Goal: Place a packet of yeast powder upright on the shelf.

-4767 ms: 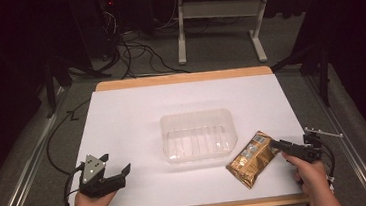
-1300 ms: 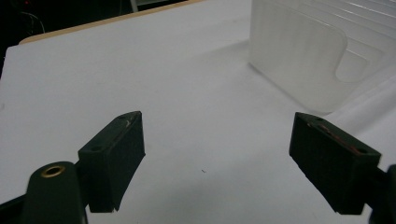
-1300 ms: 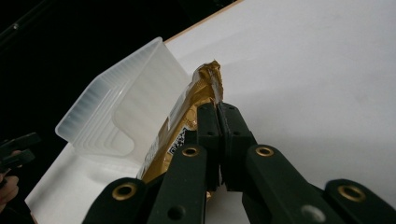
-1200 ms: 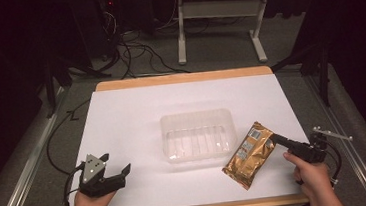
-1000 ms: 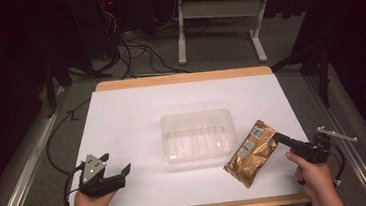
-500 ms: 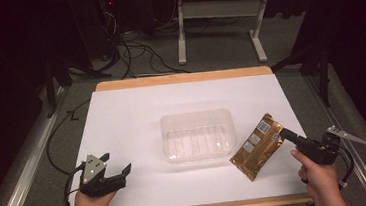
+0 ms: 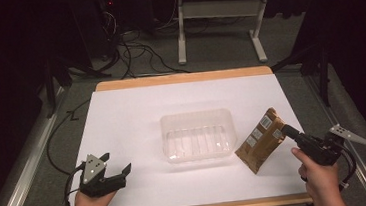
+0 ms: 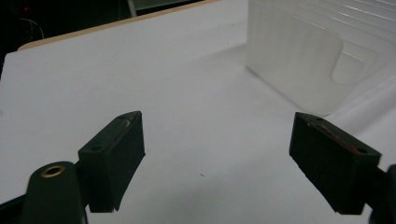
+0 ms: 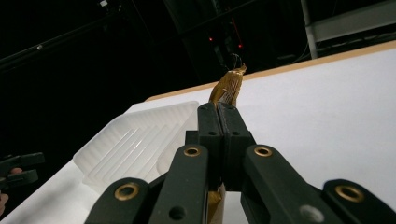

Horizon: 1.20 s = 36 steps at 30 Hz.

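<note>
- Right gripper — jaws clamped on the gold packet, tilted, right of the clear tray.
- Left gripper — jaws wide apart, nothing between them, near-left on the white table.
- Tray sits mid-table.

Dark room, grey carpet, cables behind.

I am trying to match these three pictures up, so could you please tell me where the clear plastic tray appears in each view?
High view: the clear plastic tray sits mid-table, left of the gold packet.
Left gripper view: its wall fills the upper right, beyond the open fingers.
Right gripper view: it lies at left, beside the shut fingers.
Shared landmark: the white table surface.
</note>
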Each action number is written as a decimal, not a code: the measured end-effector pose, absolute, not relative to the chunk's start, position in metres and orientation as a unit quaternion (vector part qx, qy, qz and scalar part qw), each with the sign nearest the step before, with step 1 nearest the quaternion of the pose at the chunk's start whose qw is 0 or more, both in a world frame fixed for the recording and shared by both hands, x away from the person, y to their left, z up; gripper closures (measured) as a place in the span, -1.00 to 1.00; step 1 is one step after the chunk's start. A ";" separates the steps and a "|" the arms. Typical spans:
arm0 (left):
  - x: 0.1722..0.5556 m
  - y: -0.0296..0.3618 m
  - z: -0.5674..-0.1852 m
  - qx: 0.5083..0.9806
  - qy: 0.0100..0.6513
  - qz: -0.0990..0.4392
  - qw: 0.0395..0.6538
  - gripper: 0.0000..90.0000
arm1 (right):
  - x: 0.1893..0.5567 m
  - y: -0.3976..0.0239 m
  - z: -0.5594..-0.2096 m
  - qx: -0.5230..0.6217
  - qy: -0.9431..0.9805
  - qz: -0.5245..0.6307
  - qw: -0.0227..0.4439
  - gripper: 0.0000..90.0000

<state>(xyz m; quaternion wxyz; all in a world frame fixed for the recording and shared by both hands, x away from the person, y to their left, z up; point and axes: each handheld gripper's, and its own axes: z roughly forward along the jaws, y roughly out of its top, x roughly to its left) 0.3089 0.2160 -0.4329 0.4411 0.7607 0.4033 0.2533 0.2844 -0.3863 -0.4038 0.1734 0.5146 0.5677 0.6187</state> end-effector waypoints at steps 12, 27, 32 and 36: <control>0.309 0.215 -0.433 0.761 0.402 0.253 0.442 -0.58 | 0.279 -0.383 -0.391 0.494 0.569 0.619 0.222 1.00; 0.307 0.215 -0.432 0.760 0.398 0.257 0.444 -0.58 | 0.279 -0.379 -0.378 0.478 0.579 0.600 0.275 1.00; 0.307 0.216 -0.432 0.759 0.398 0.258 0.446 -0.58 | 0.282 -0.371 -0.383 0.475 0.591 0.595 0.267 1.00; 0.306 0.217 -0.430 0.758 0.395 0.263 0.448 -0.58 | 0.282 -0.362 -0.383 0.466 0.598 0.596 0.265 1.00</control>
